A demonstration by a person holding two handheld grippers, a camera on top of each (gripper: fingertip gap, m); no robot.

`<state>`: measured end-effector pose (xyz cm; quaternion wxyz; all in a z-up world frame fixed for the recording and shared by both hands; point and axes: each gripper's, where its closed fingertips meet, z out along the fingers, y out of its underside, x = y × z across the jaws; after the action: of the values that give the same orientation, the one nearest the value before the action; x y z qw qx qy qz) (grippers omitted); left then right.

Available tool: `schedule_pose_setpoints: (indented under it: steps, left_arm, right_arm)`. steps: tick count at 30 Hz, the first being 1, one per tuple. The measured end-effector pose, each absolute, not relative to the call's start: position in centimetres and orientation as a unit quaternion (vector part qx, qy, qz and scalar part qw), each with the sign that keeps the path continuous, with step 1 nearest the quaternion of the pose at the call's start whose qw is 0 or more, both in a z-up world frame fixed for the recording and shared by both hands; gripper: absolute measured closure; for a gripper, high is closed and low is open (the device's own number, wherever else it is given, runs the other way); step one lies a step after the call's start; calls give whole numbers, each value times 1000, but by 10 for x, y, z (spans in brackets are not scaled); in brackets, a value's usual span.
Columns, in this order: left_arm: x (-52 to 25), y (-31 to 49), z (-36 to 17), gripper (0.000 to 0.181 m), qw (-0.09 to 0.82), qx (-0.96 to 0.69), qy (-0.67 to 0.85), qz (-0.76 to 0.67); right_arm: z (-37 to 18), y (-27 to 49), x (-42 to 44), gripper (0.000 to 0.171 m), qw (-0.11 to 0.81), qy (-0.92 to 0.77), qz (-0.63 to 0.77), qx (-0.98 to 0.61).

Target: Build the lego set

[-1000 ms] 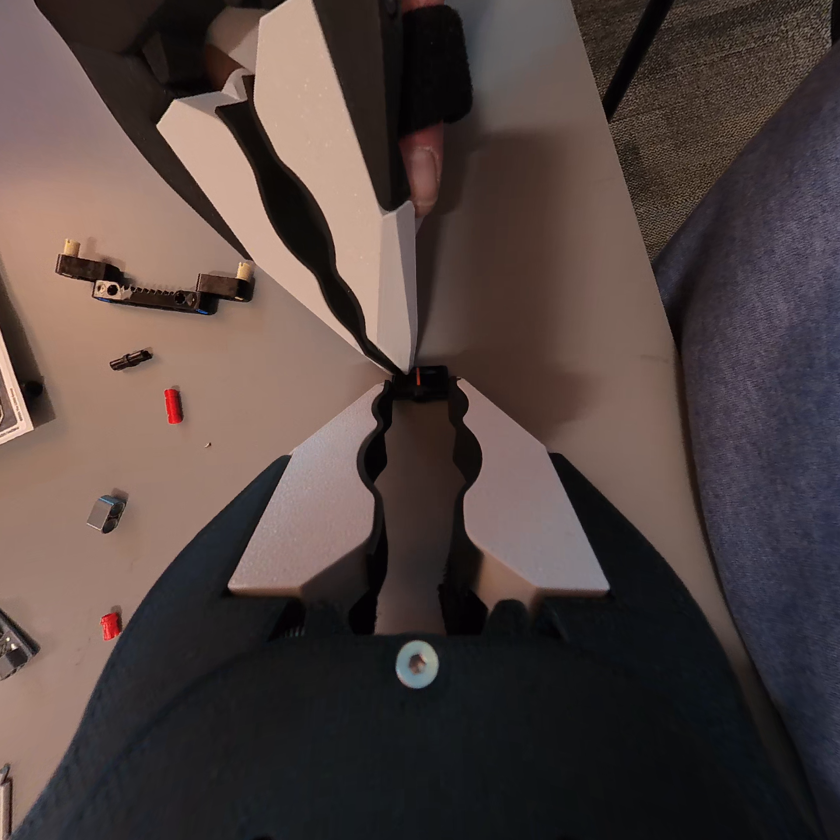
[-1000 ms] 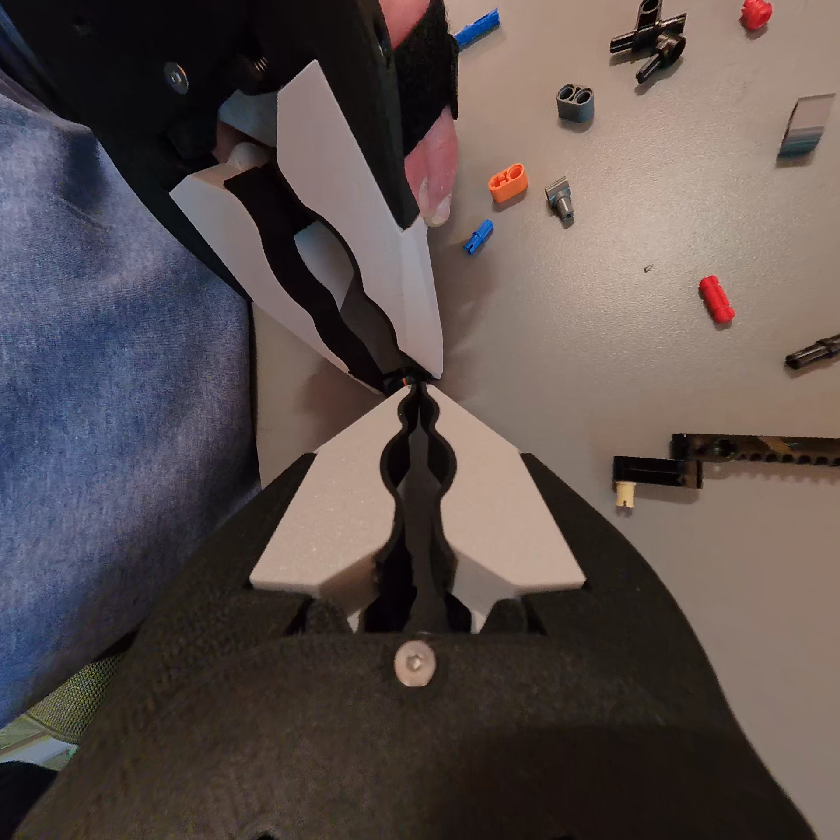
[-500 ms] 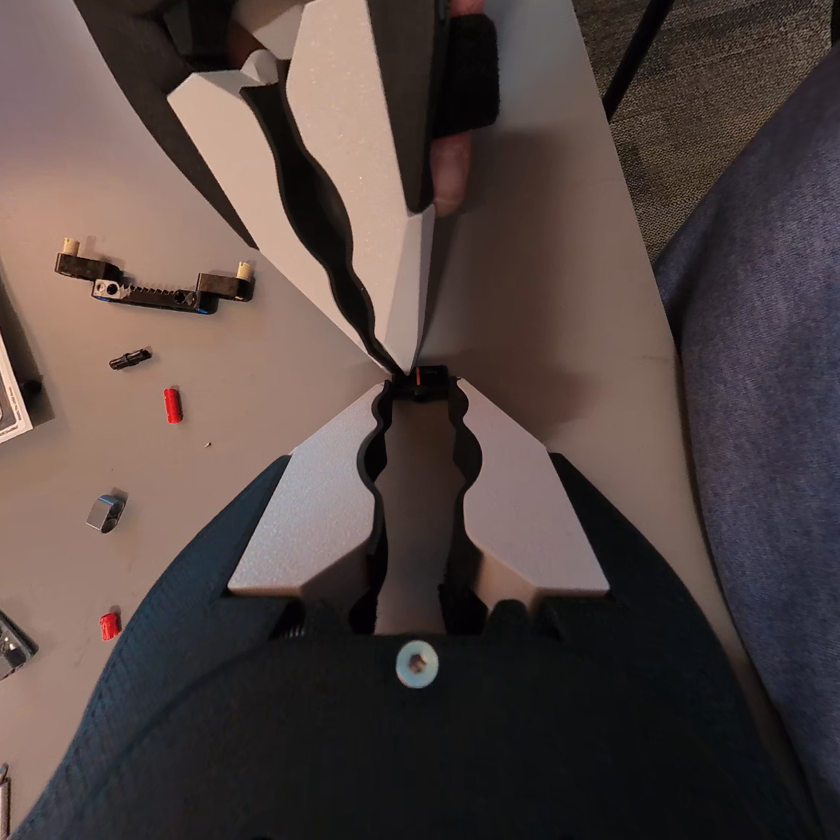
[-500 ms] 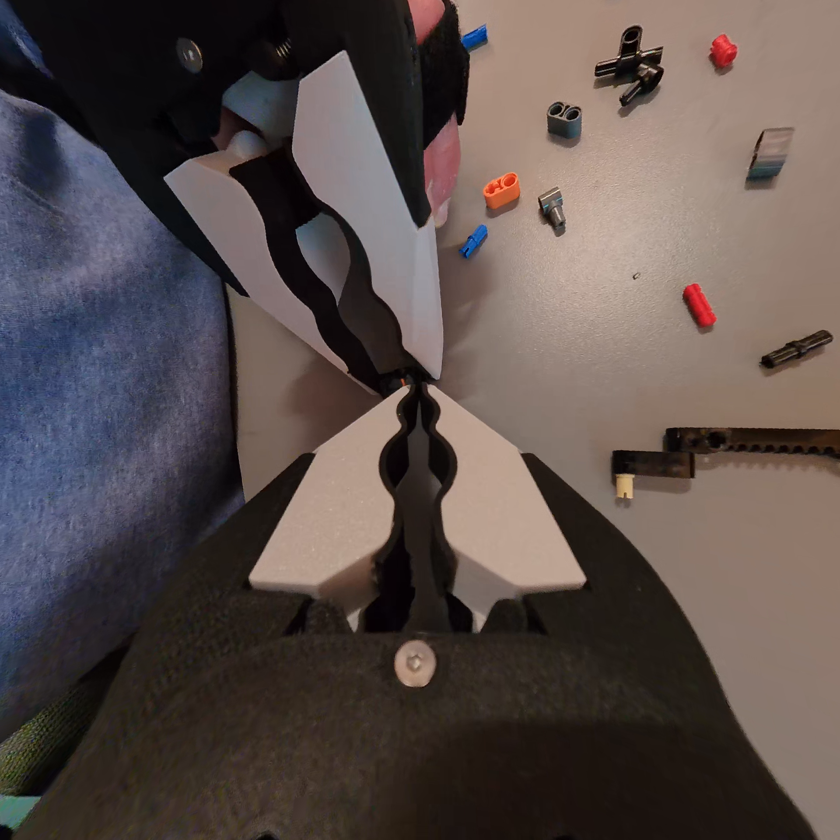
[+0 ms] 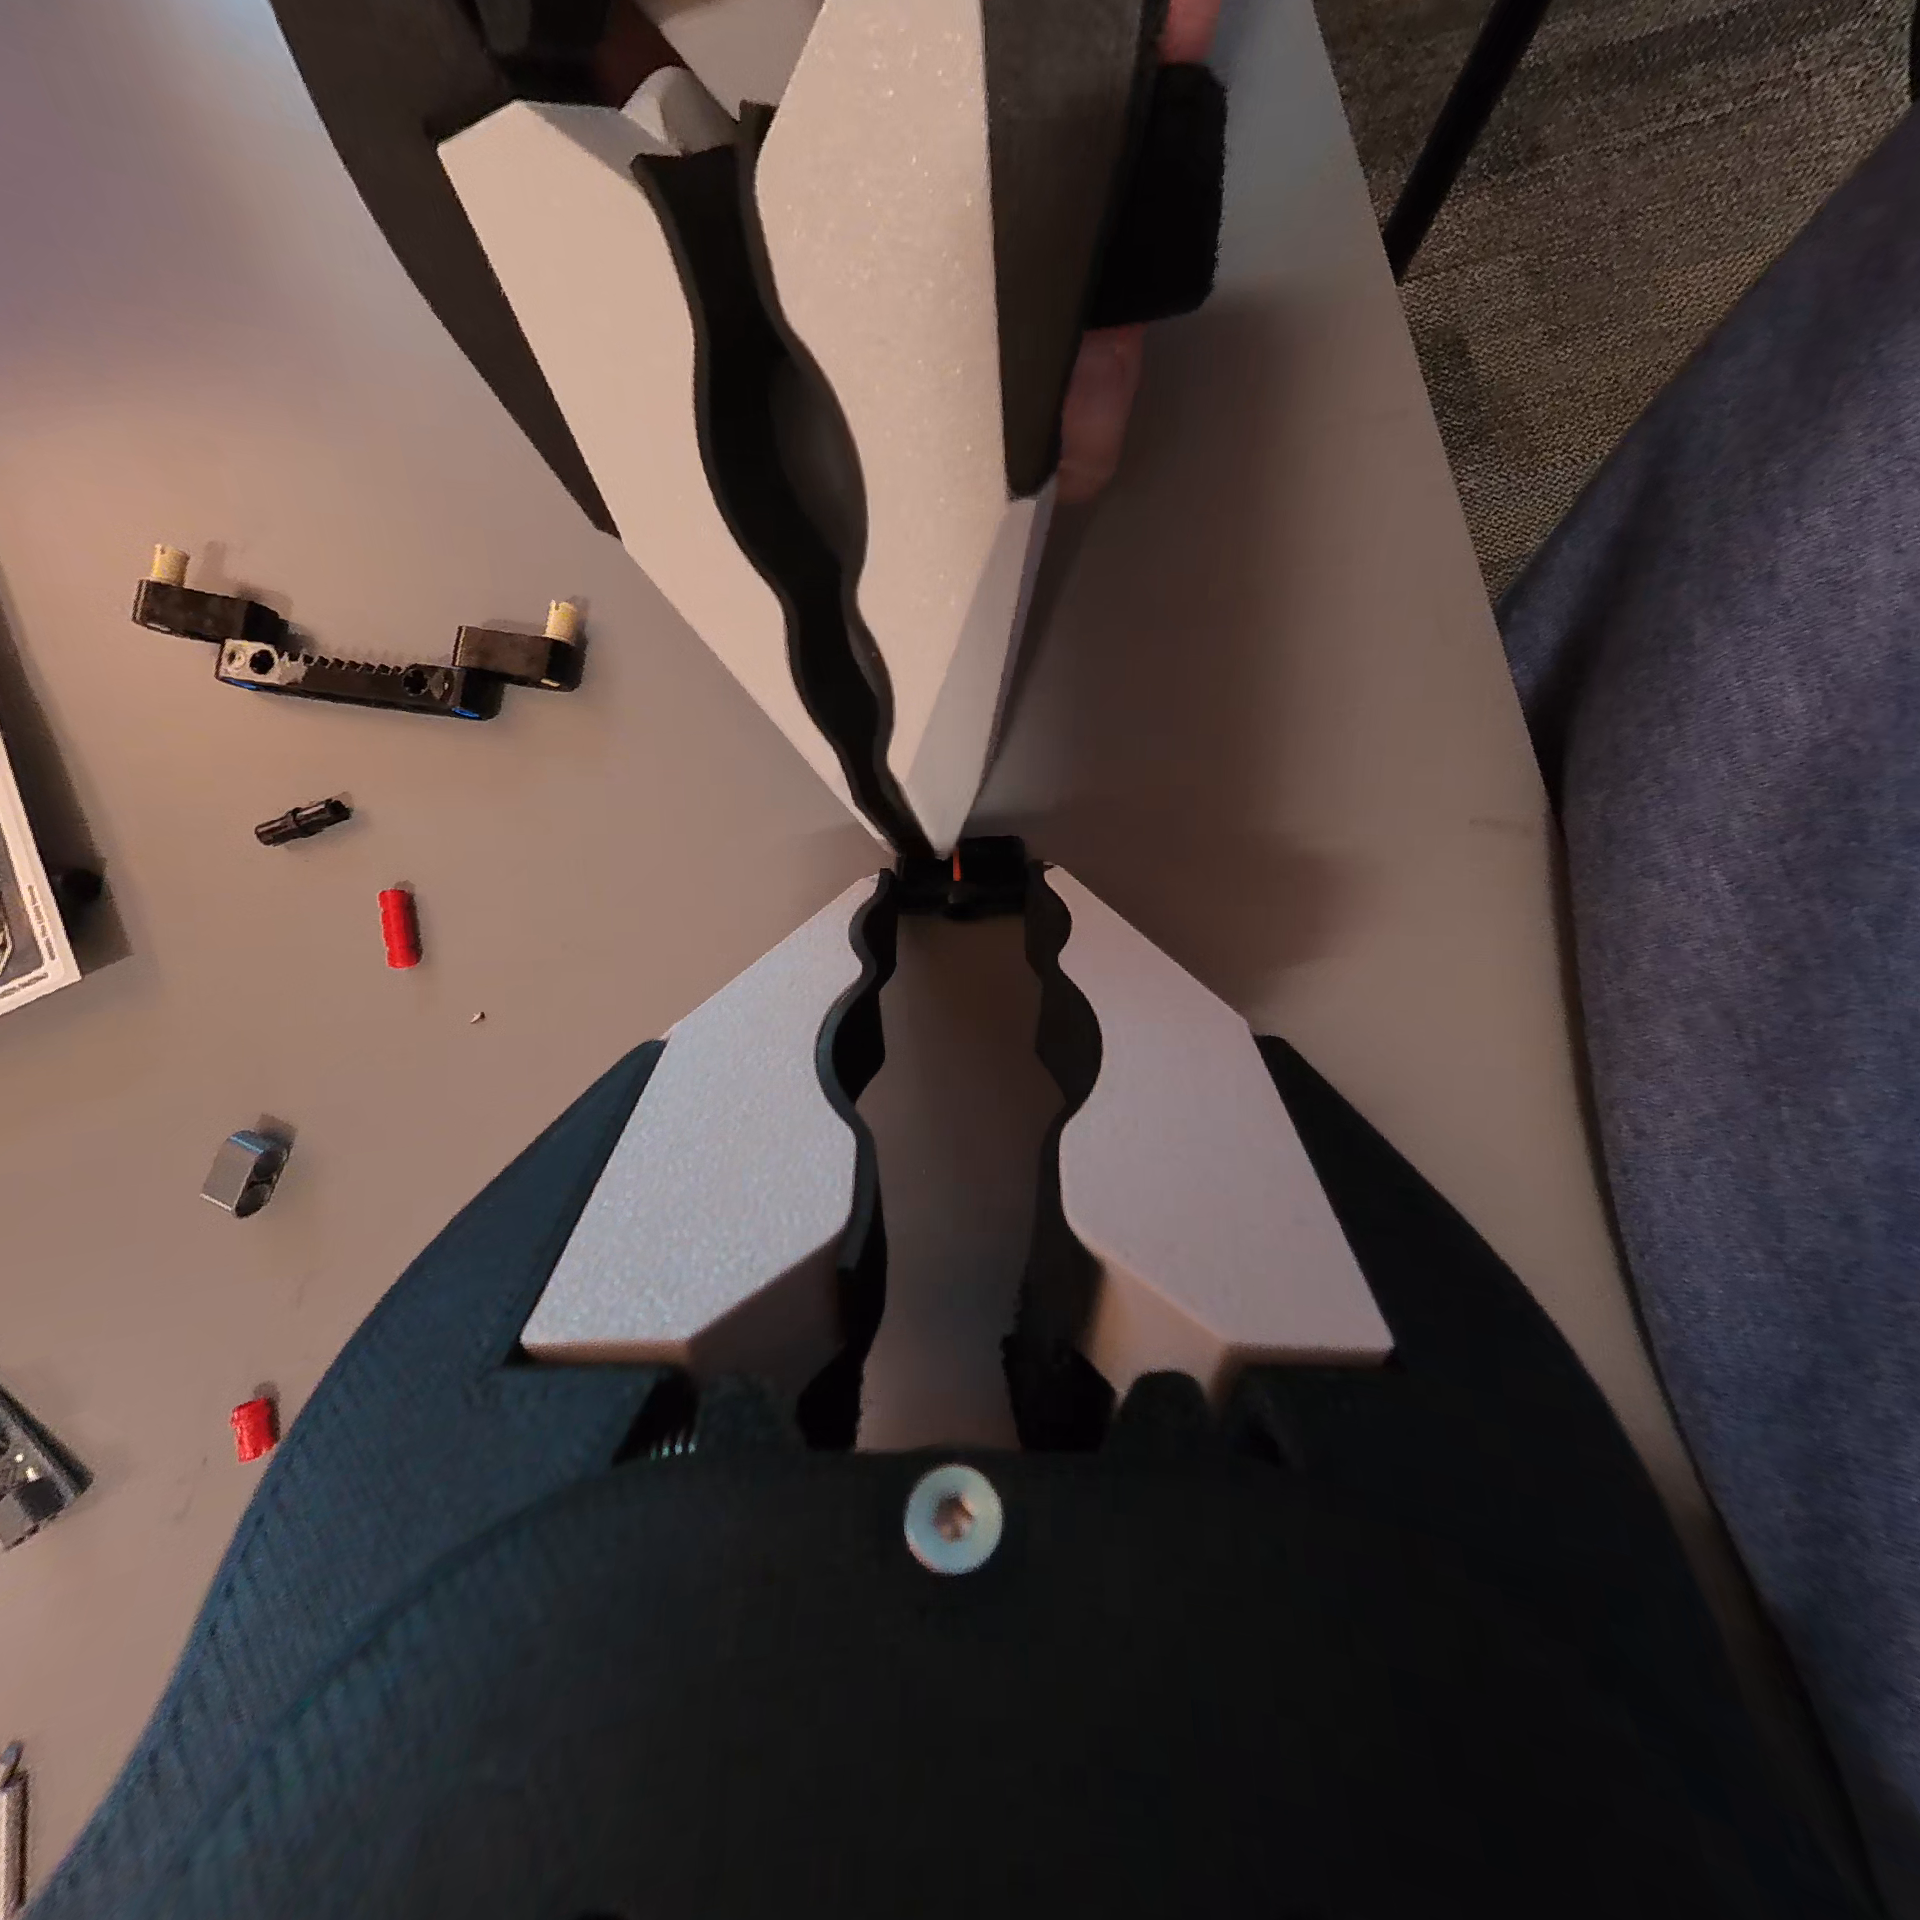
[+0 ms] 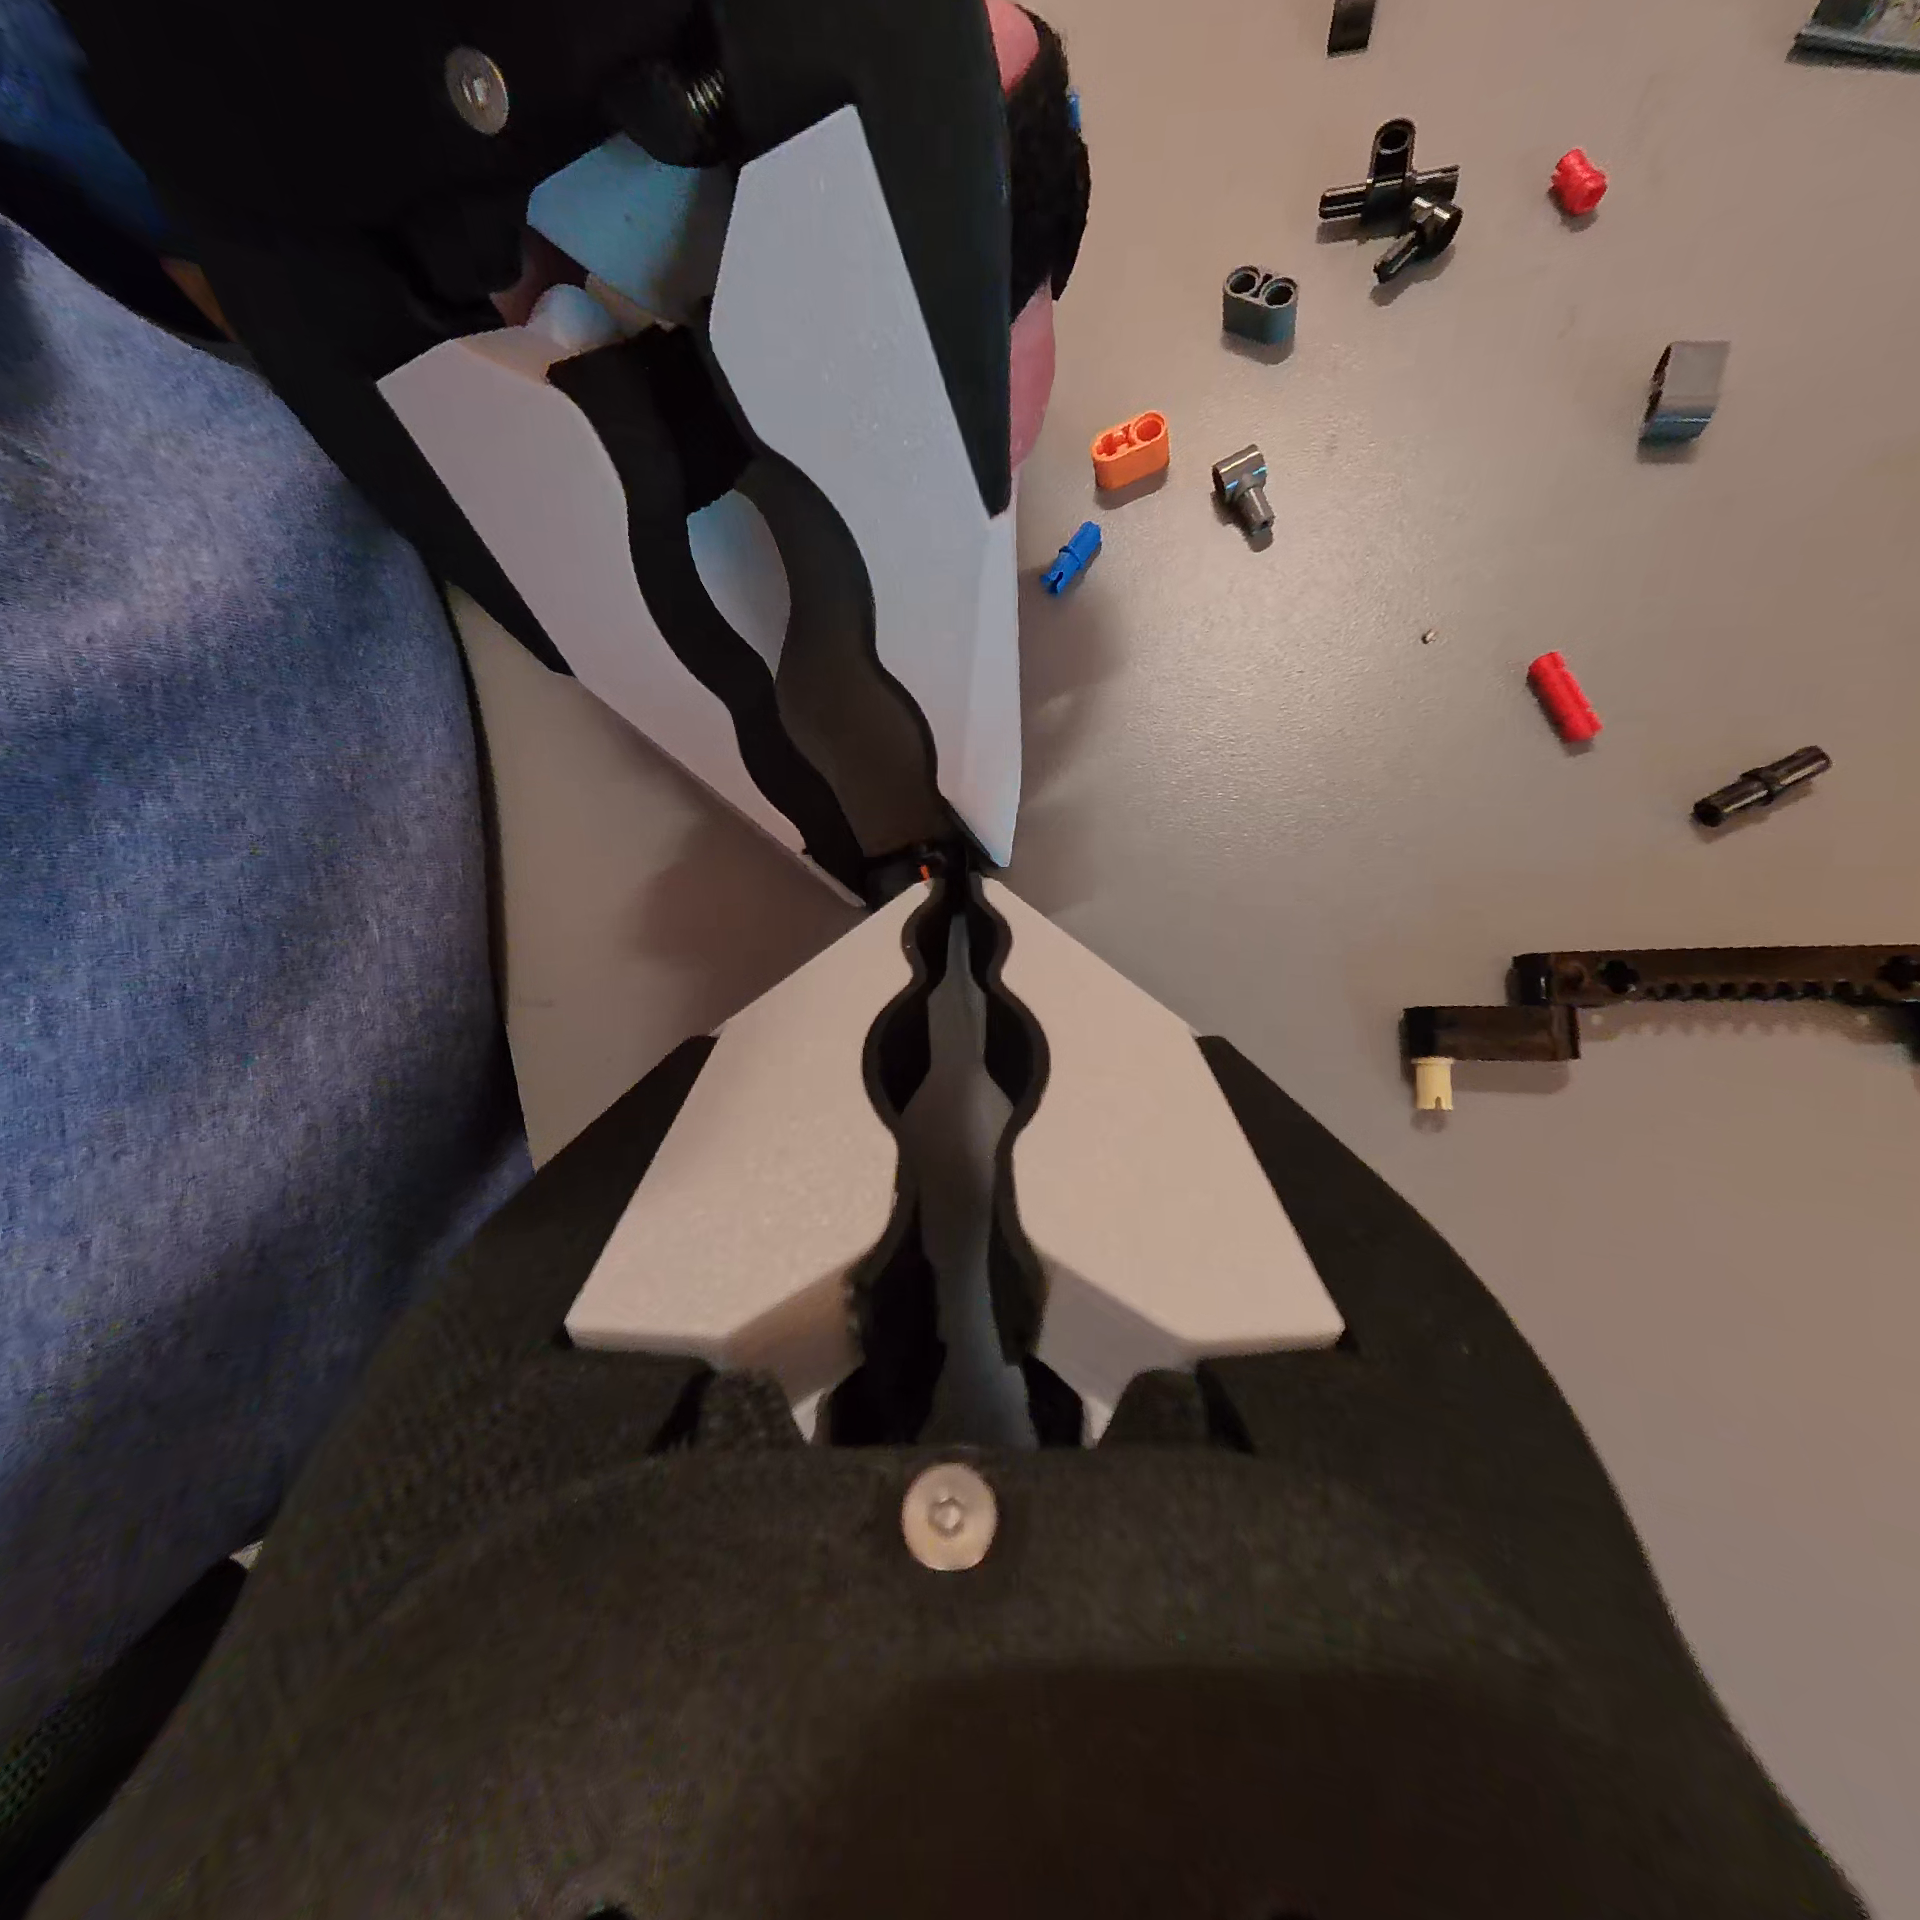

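Lego piece, small, black with an orange stripe (image 5: 964, 881), sits clamped between the left gripper (image 5: 961, 894) fingertips above the grey table (image 5: 623, 883). From above, the right gripper (image 5: 914, 847), tips nearly closed, pinches its left end. No legible writing.

A plain grey tabletop (image 5: 1226, 582) fills most of both views, matte and smooth, with soft warm light giving it a faint pinkish cast and blurred shadows. Its edge runs diagonally along the right of the left wrist view; beyond it lies a dark speckled carpet (image 5: 1621, 208). A thin black leg (image 5: 1455, 125) crosses that carpet at a slant. Blue mottled fabric (image 5: 1766, 831) covers the right side there, and the left side of the right wrist view.
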<state>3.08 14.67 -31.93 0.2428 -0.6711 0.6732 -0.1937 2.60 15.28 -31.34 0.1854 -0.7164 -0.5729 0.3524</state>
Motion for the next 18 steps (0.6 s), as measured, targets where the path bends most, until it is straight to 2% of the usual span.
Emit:
schedule_pose_setpoints:
  steps: [18]
  left_arm:
    - [33,149,-319,159,248,-671,672,-190]
  right_arm:
    - [-312,156,28,170,253,-581,287,-718]
